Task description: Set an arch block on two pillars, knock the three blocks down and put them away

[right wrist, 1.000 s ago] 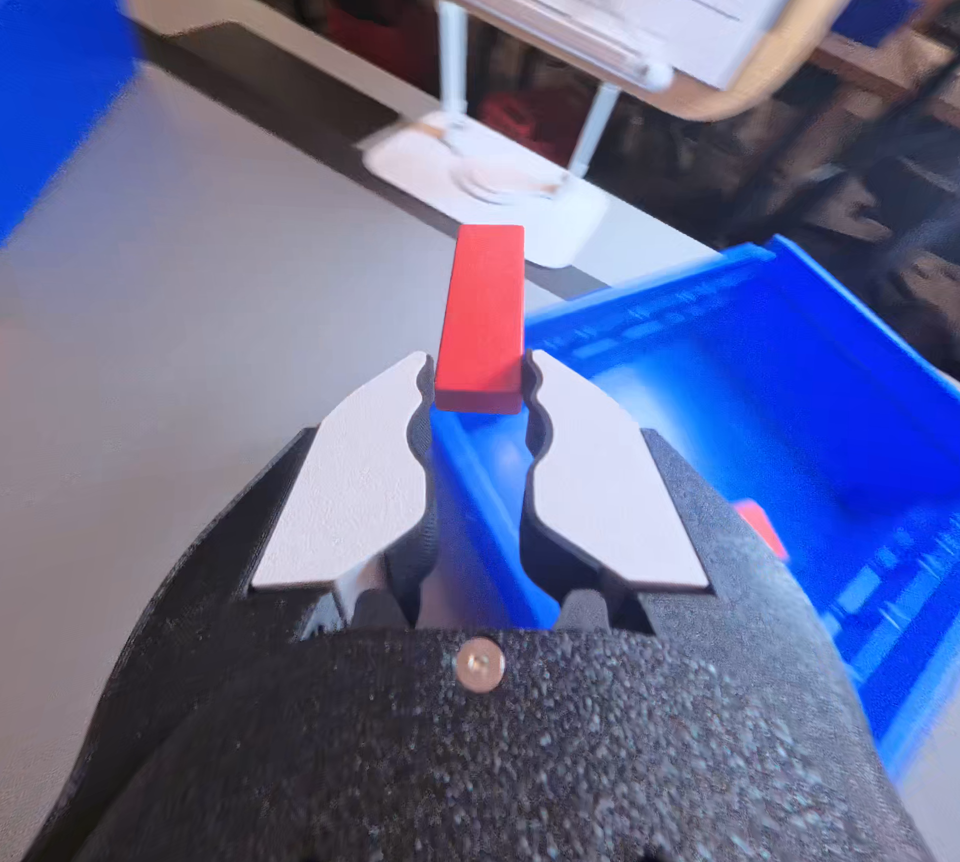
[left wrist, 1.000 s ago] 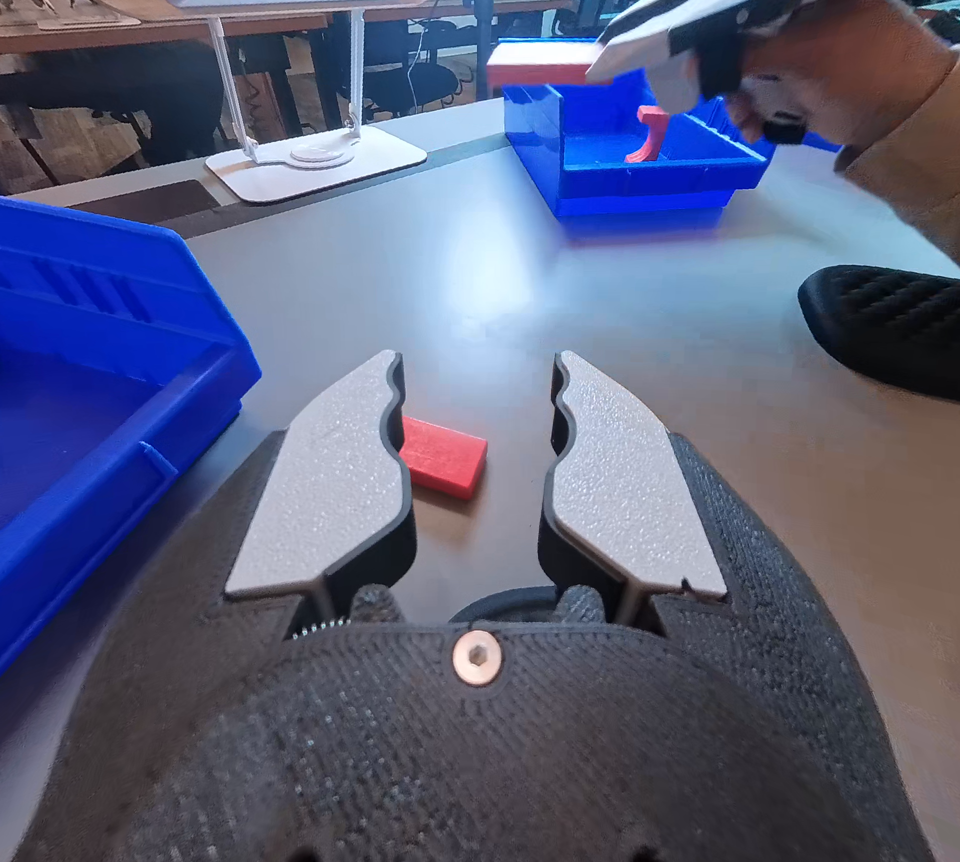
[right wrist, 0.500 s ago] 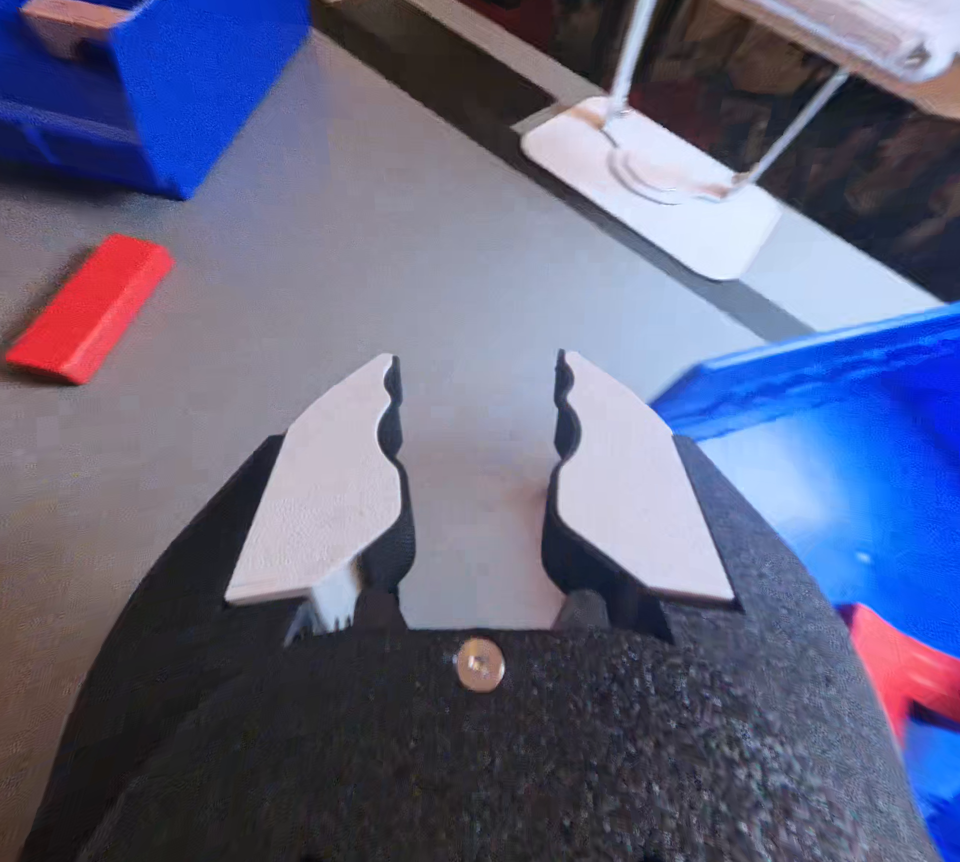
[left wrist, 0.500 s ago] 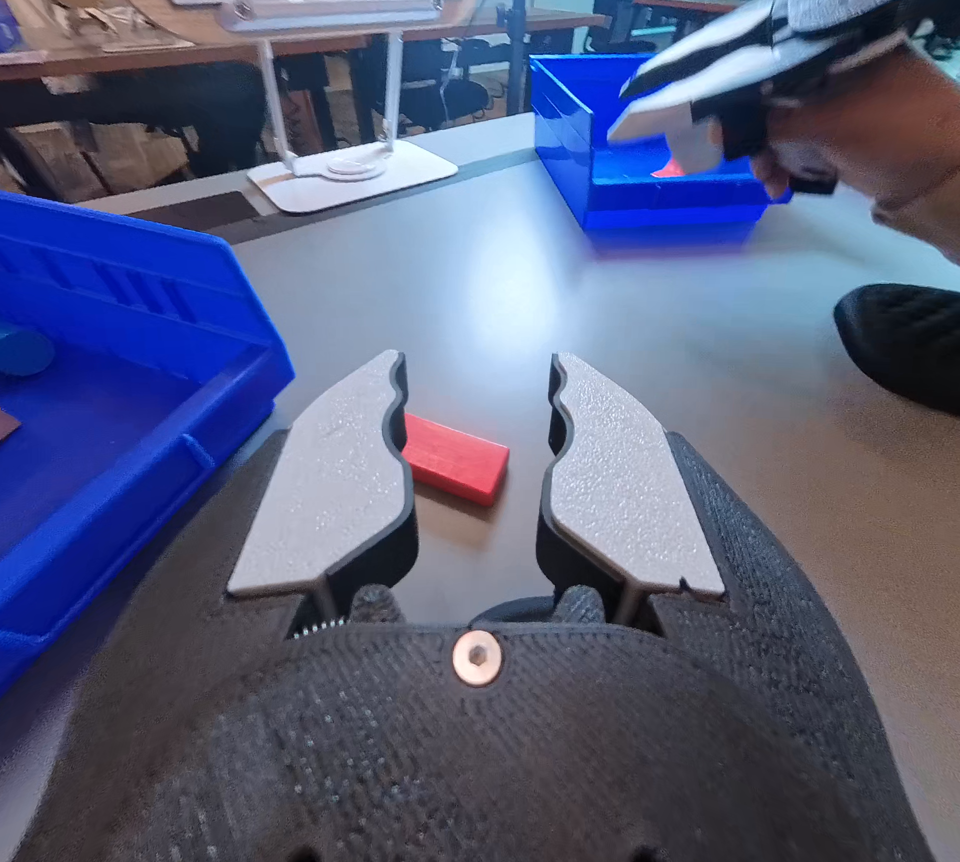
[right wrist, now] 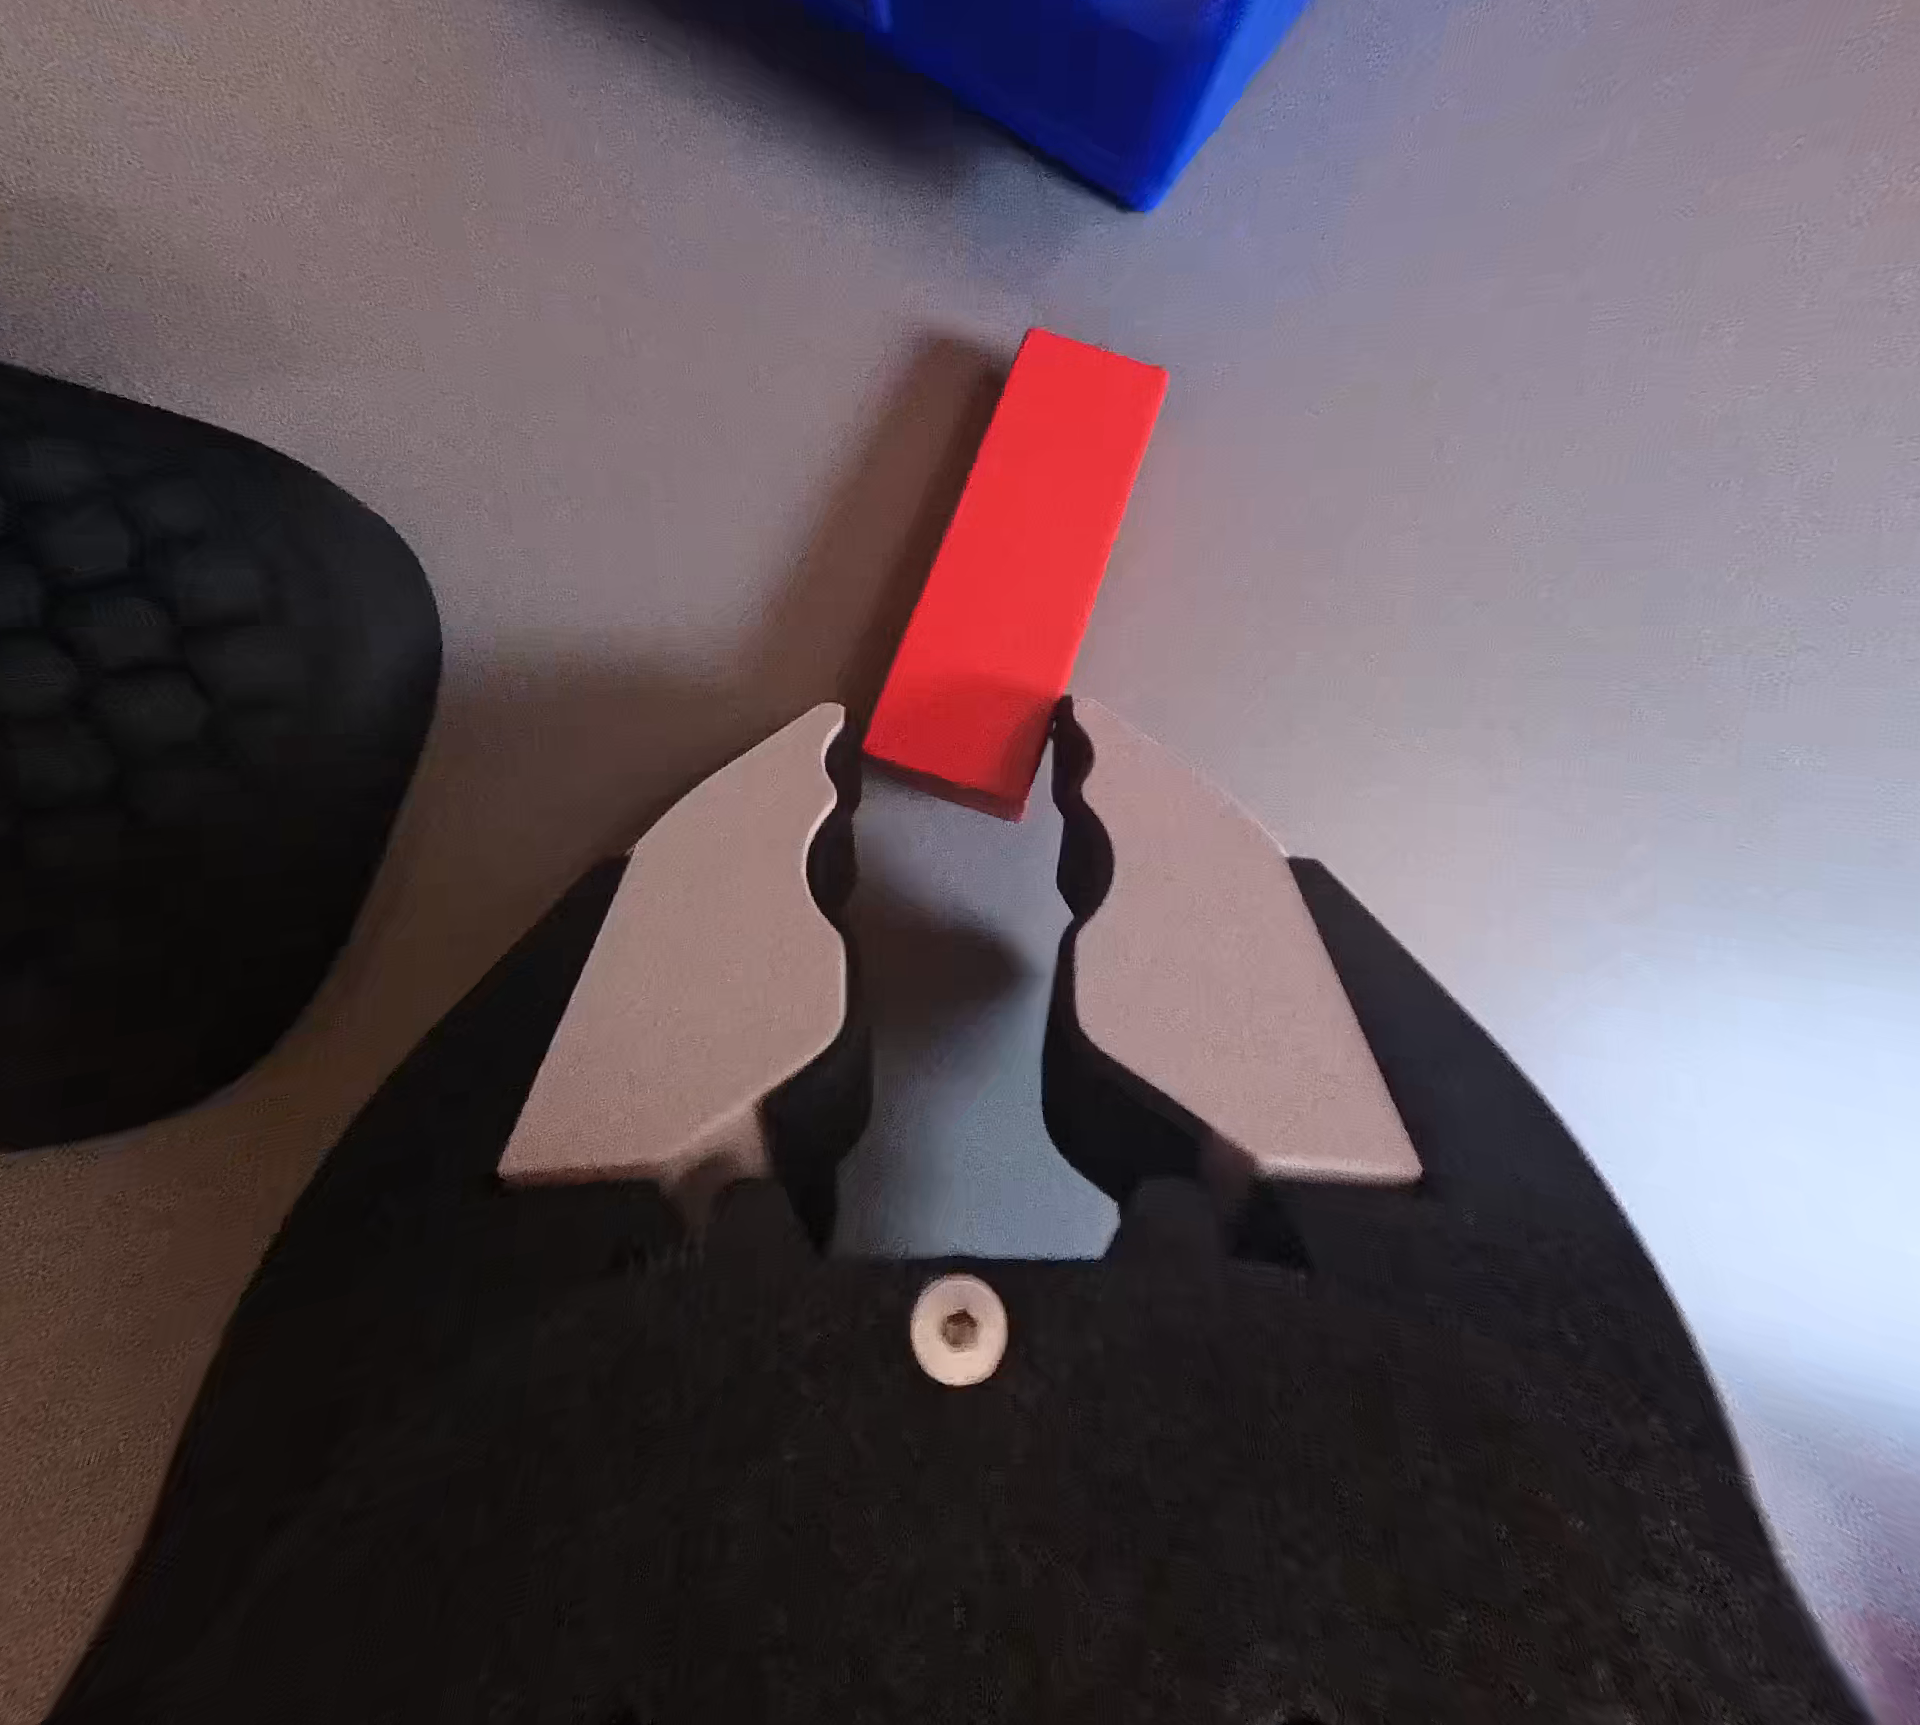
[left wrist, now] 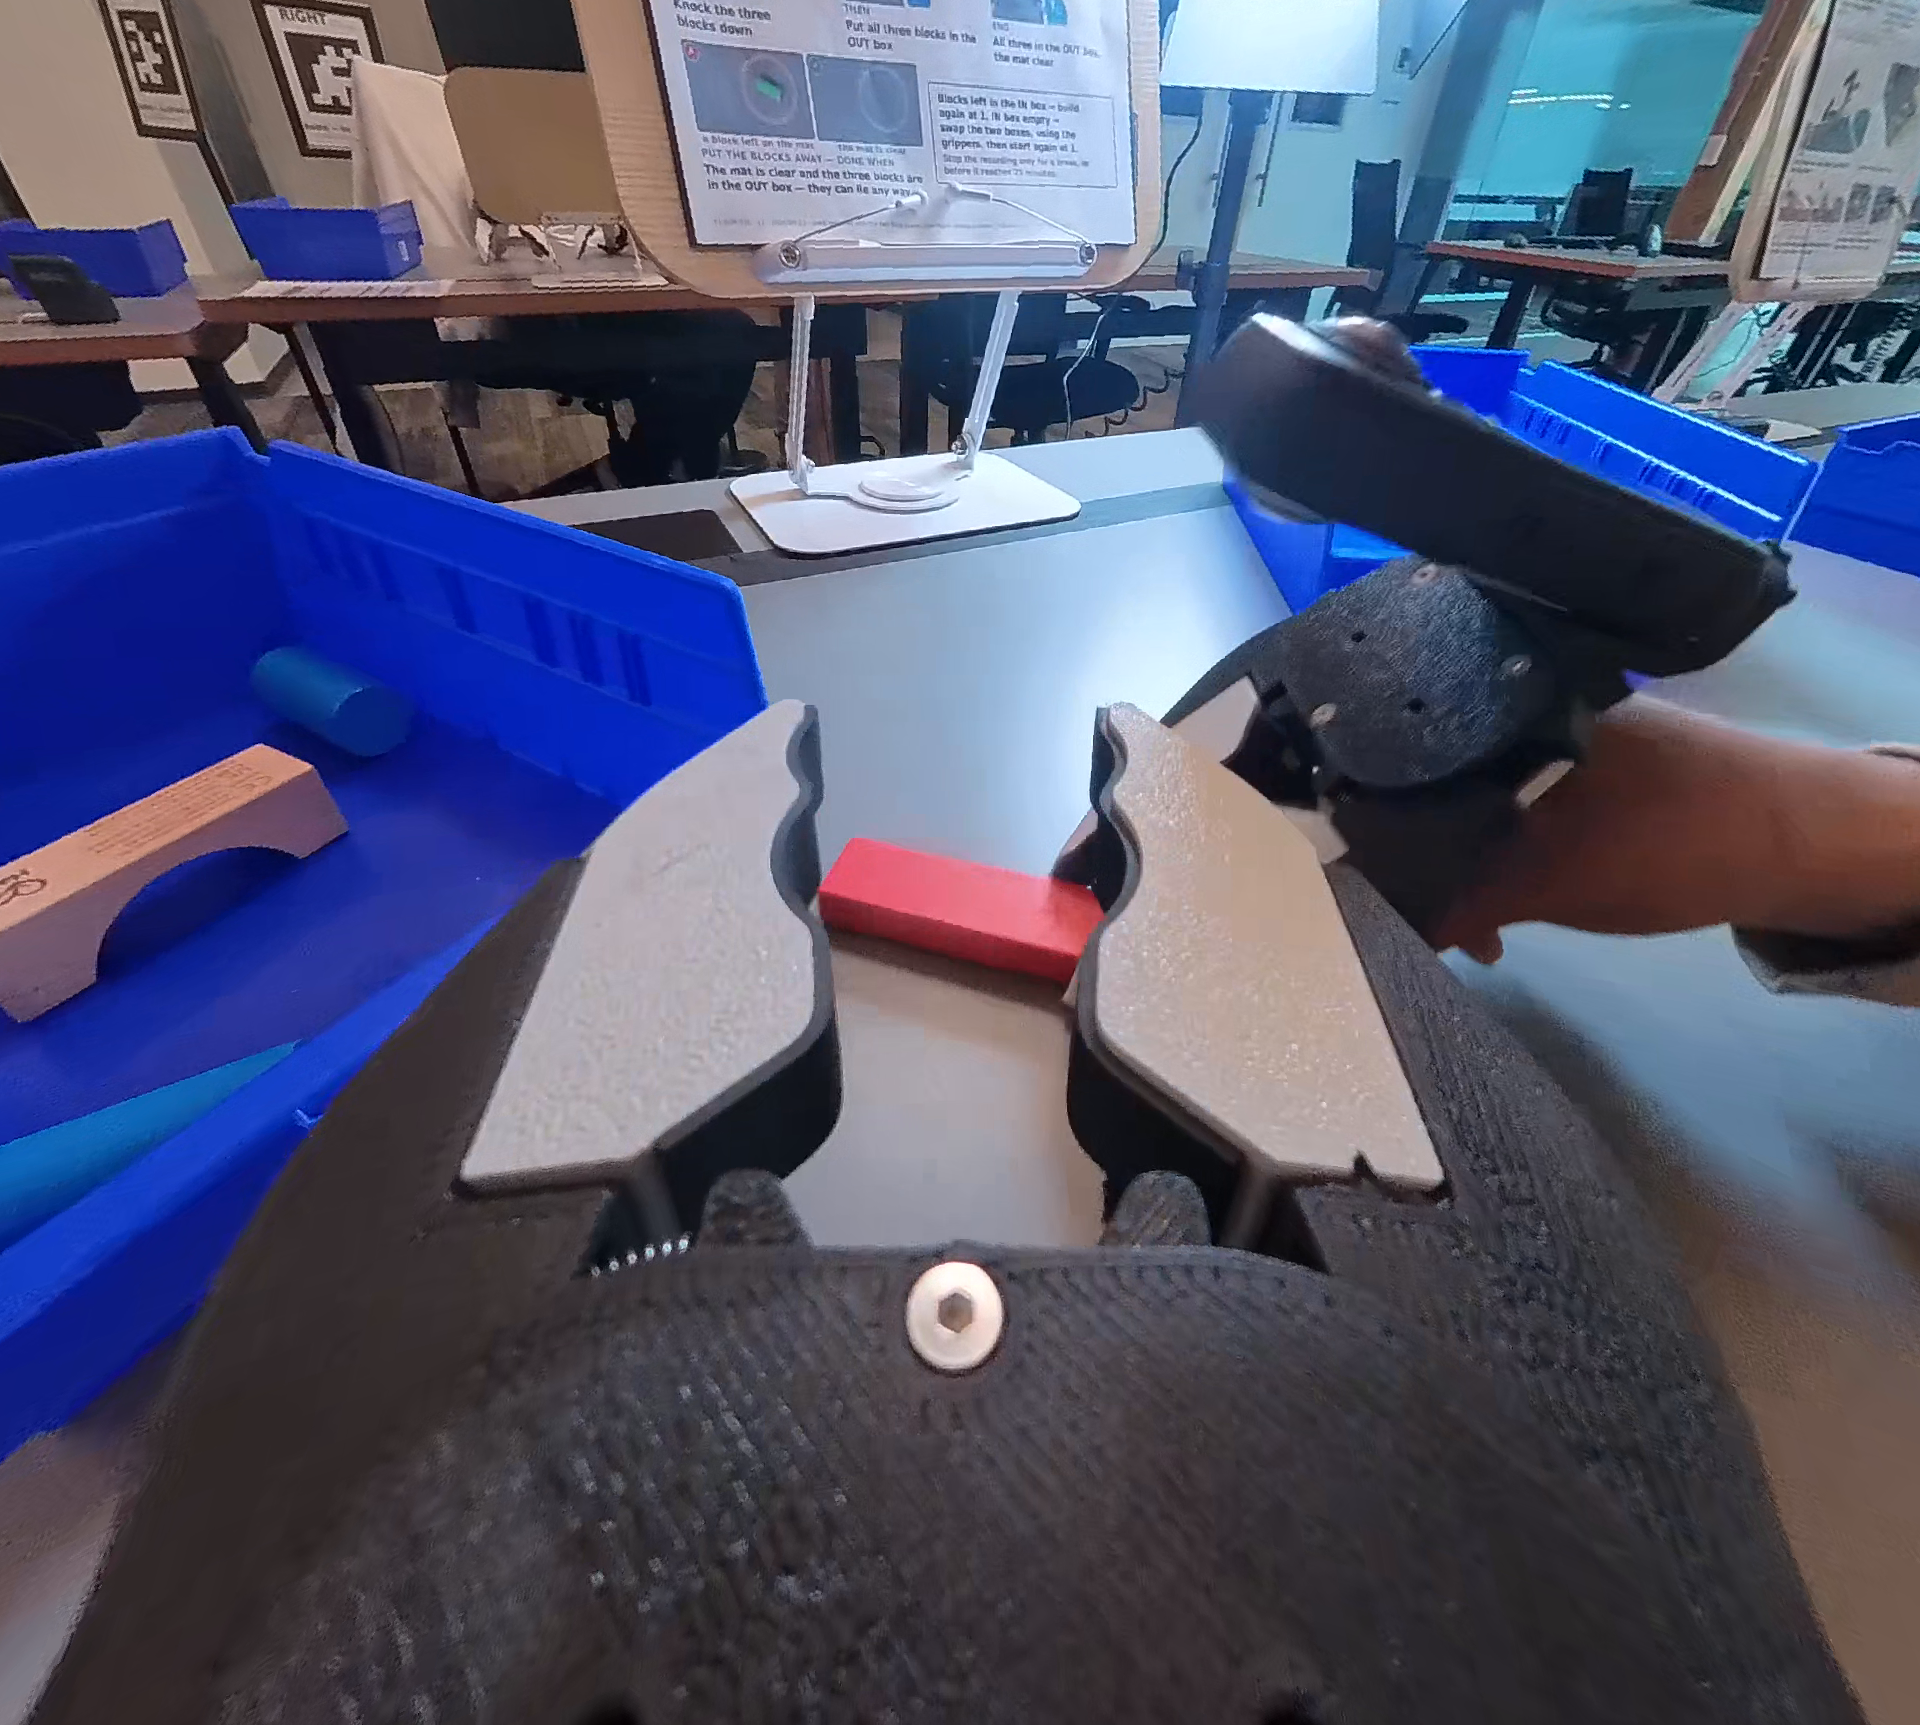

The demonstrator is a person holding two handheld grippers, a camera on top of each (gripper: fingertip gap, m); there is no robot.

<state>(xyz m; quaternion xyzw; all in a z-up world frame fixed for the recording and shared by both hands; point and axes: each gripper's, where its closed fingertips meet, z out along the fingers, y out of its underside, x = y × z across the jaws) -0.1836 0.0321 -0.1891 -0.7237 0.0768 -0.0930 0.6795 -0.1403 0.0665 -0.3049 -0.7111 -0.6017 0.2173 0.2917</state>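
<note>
Both tongs gaped empty, the right gripper [right wrist: 951,725] straddling one end of the red block [right wrist: 1023,574] lying flat beside the left bin [left wrist: 499,626], the left gripper [left wrist: 951,808] above it; that bin held a pale arch [left wrist: 156,854] and blue cylinder [left wrist: 327,714].

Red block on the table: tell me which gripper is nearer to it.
Right. The right gripper has its open fingertips at the near end of the red block. The left gripper is open too, with the block just beyond its fingertips.
</note>
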